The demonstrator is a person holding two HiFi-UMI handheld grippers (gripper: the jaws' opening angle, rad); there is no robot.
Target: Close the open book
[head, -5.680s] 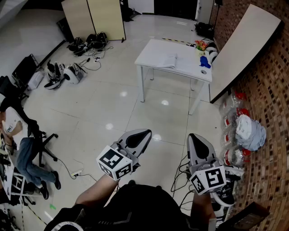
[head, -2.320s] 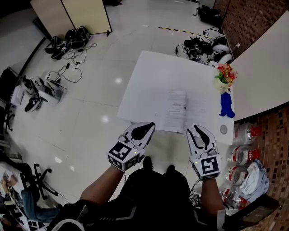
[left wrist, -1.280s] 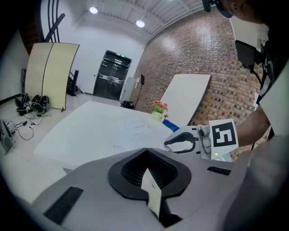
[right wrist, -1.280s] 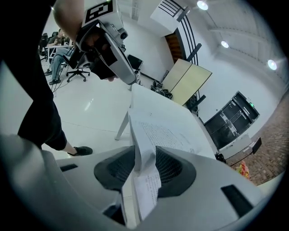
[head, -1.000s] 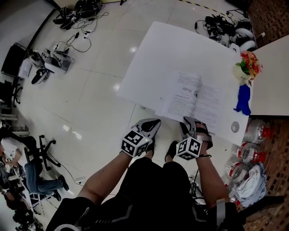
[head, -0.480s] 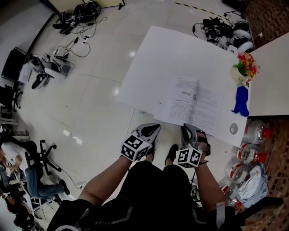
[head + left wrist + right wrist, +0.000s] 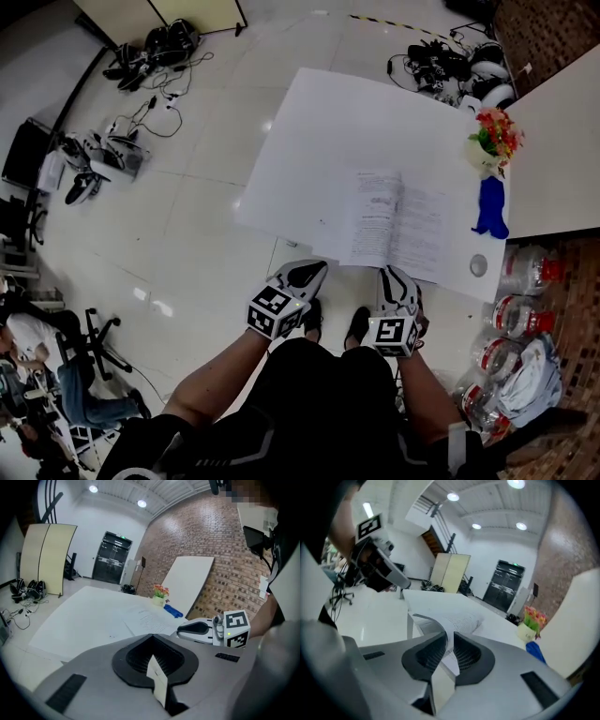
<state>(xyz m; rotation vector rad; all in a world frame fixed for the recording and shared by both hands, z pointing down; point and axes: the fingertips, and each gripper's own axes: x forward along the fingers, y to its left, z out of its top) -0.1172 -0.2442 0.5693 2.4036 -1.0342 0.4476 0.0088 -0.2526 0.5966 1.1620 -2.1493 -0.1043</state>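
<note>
The open book (image 7: 398, 225) lies flat near the front edge of the white table (image 7: 319, 122). My right gripper (image 7: 395, 275) sits at the book's near edge. In the right gripper view, the book's page (image 7: 454, 620) curls up between the pads of the right gripper (image 7: 448, 638), whose jaws are closing on it. My left gripper (image 7: 313, 269) hovers shut and empty just off the table's front edge, left of the book. The left gripper view shows the left gripper (image 7: 152, 637) aimed at the book (image 7: 147, 619), with the right gripper (image 7: 201, 629) beside it.
A flower pot (image 7: 492, 141), a blue object (image 7: 487, 208) and a small round disc (image 7: 478, 265) stand along the table's right side. A white board (image 7: 562, 141) leans on the brick wall. Bottles (image 7: 511, 319) and cables (image 7: 103, 155) lie on the floor.
My right gripper has rolled upright at the book's near edge, its jaws have narrowed onto a page, and it has lifted slightly. The left gripper has stayed put.
</note>
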